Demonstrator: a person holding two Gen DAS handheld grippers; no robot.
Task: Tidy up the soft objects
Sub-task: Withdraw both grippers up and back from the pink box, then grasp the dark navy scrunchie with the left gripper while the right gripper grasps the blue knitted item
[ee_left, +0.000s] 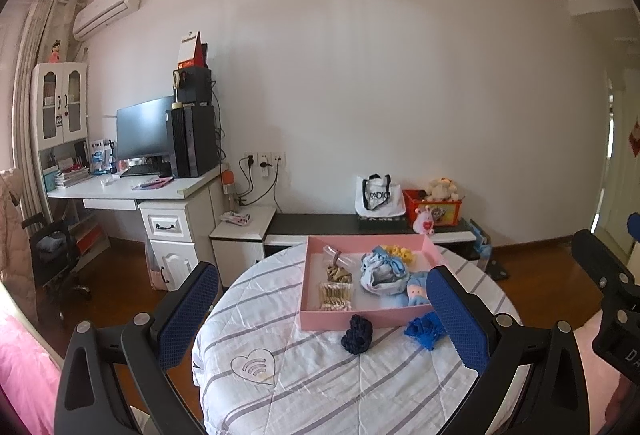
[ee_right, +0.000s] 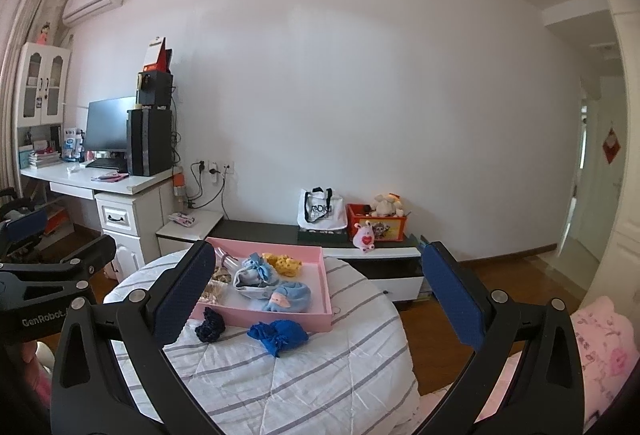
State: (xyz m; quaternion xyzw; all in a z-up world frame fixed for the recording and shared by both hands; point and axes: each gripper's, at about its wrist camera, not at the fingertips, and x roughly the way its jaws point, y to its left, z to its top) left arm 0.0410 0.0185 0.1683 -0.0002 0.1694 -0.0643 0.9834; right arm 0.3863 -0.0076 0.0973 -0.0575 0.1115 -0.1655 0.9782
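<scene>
A pink tray (ee_left: 320, 319) (ee_right: 326, 287) sits on a round table under a striped white quilt (ee_left: 320, 387) (ee_right: 320, 375). Inside lie a pale blue cloth bundle (ee_left: 380, 273) (ee_right: 252, 275), a yellow soft piece (ee_left: 400, 252) (ee_right: 285, 264), a blue plush doll (ee_left: 416, 293) (ee_right: 286, 297) and hair ties (ee_left: 338, 273). In front of the tray rest a dark navy scrunchie (ee_left: 357, 334) (ee_right: 210, 325) and a bright blue soft item (ee_left: 424, 331) (ee_right: 278, 335). My left gripper (ee_left: 324, 319) and right gripper (ee_right: 316, 299) hover open above the table, holding nothing.
A white desk (ee_left: 132, 191) with a monitor and computer tower stands at the left. A low black-and-white cabinet (ee_left: 360, 225) along the wall carries a white bag (ee_left: 378, 197) and a red toy box (ee_left: 434, 207). Pink bedding (ee_right: 600, 347) lies to the right, wooden floor around.
</scene>
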